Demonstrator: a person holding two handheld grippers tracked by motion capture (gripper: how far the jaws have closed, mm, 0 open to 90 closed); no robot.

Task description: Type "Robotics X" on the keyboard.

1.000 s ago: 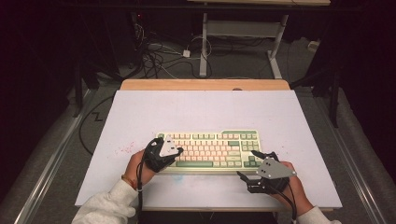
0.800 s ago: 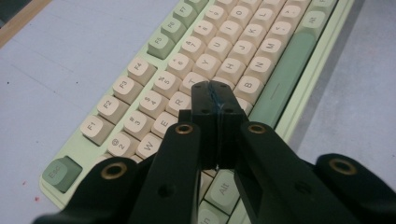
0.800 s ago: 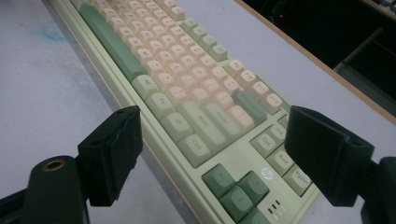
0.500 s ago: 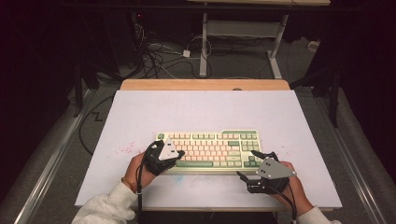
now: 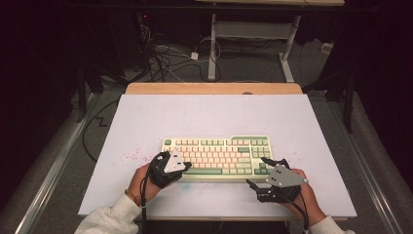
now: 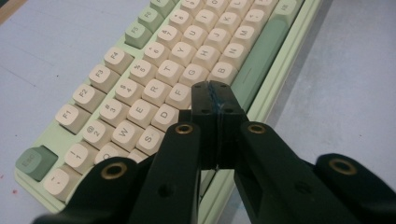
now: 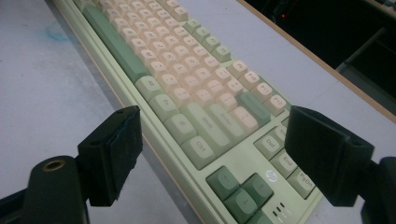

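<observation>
The left gripper [image 6: 215,100] – jaws pressed together – hides keys near the V on the pale-green keyboard with cream keycaps [image 5: 219,155], while the right gripper [image 7: 212,154] stands wide apart

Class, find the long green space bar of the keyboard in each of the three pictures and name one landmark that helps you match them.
High view: the space bar lies in the keyboard's near row, right of the left gripper.
Left gripper view: it runs up the right side, just beyond the shut jaws.
Right gripper view: it sits upper left, along the keyboard's edge.
Shared landmark: the keyboard's pale green frame.
</observation>
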